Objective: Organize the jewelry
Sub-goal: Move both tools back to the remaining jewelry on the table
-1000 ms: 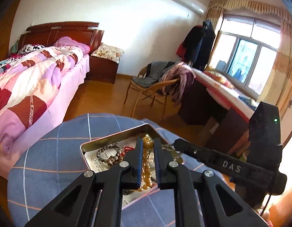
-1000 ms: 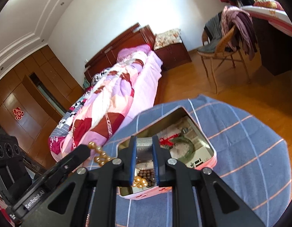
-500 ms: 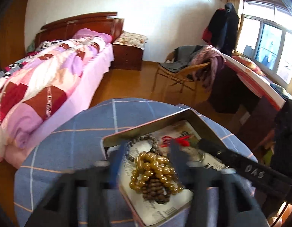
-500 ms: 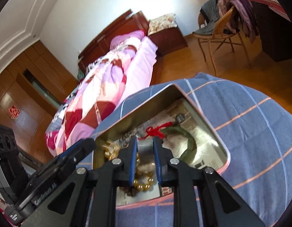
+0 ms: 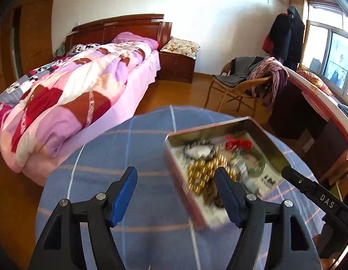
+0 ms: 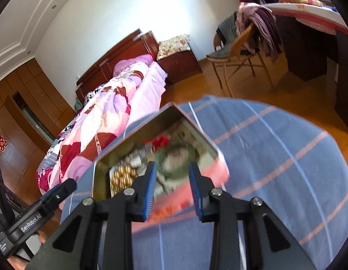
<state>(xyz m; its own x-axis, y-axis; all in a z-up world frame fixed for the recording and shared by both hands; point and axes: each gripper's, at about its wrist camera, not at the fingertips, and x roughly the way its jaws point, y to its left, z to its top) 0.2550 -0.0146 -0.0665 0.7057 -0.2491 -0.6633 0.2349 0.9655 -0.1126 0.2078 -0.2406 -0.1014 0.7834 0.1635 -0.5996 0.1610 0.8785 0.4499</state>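
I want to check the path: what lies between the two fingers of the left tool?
In the left wrist view, only bare blue checked tablecloth and the near wall of the jewelry tin lie between the left tool fingers; nothing is gripped.

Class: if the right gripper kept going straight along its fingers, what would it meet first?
Probably the green bangle lying in the open tin. The right gripper, jaws open, frames it; depth is blurred, so the tin's near wall might come first.

A home bedroom is showing: a quilt-covered bed (image 5: 68, 94), a nightstand (image 5: 177, 67), a chair (image 5: 239, 85) (clothes draped over it).
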